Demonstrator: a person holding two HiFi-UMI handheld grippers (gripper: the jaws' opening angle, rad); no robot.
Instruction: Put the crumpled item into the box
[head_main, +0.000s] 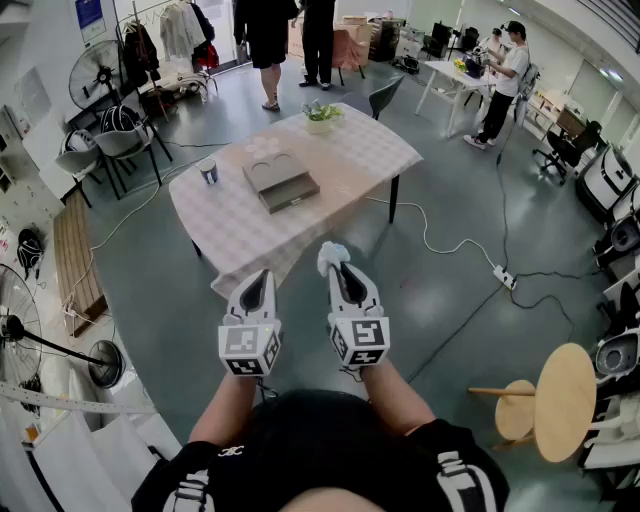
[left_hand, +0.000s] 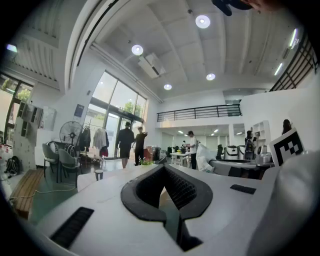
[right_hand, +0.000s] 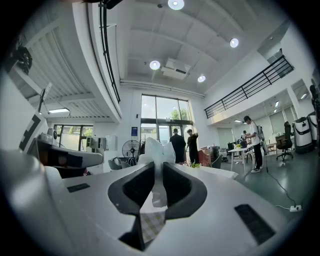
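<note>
A white crumpled item (head_main: 331, 256) sticks up from the tips of my right gripper (head_main: 339, 270), which is shut on it. In the right gripper view the crumpled item (right_hand: 155, 156) is pinched between the two dark pads of the right gripper (right_hand: 158, 169). My left gripper (head_main: 259, 279) hangs beside it, shut and holding nothing; its pads meet at the tips of the left gripper (left_hand: 163, 169). Both grippers hover in front of the table's near edge. A flat grey box (head_main: 280, 181) lies near the middle of the checked tablecloth (head_main: 352, 160), well beyond both grippers.
A small cup (head_main: 208, 172) stands at the table's left end and a potted plant (head_main: 322, 115) at its far end. Grey chairs (head_main: 120, 142) stand at the left. People (head_main: 267, 40) stand behind the table. A cable and power strip (head_main: 503, 277) lie on the floor at the right, near a round wooden stool (head_main: 562, 400).
</note>
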